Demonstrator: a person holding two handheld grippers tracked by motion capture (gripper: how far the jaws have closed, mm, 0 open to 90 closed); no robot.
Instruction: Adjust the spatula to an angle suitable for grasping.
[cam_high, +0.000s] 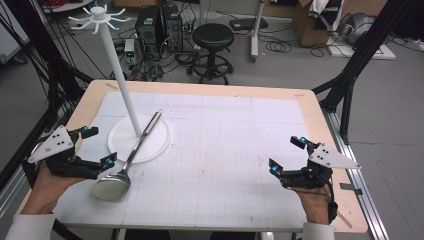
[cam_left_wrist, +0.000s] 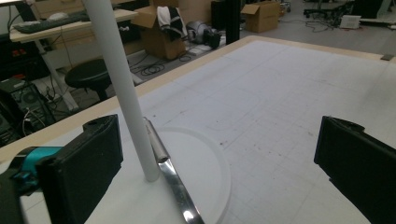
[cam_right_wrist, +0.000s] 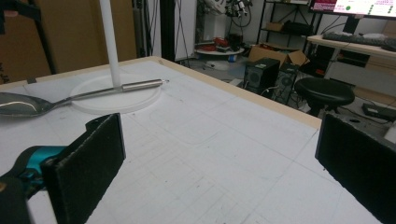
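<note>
White mat: I'm looking at a pale gridded sheet (cam_high: 225, 150) covering a table (cam_high: 320, 130) with a light wood edge.
Stand: a round white base (cam_high: 160, 137) is sitting on the mat's left half, and a white pole (cam_high: 120, 80) is rising upright from it to a ring of hooks (cam_high: 98, 17).
Spoon: I'm seeing a large metal spoon (cam_high: 125, 160) lying flat, its handle crossing the base and passing just beside the foot of the pole, its bowl resting on the mat nearer the person.
Left gripper: the left gripper (cam_high: 96, 147) is sitting low at the left edge with its jaws standing wide and holding nothing; its near fingertip is just beside the spoon's bowl.
Right gripper: the right gripper (cam_high: 287, 154) is resting at the right edge, jaws wide apart and bare, well apart from the spoon.
Room: I'm picking out a black stool (cam_high: 213, 37), computer towers (cam_high: 159, 22), loose cables on a grey floor, cardboard boxes (cam_right_wrist: 275, 53) and a desk with a keyboard (cam_right_wrist: 359, 39).
Writing: a lit screen is showing in the right gripper view's top corner, but I'm finding it too small to read.
</note>
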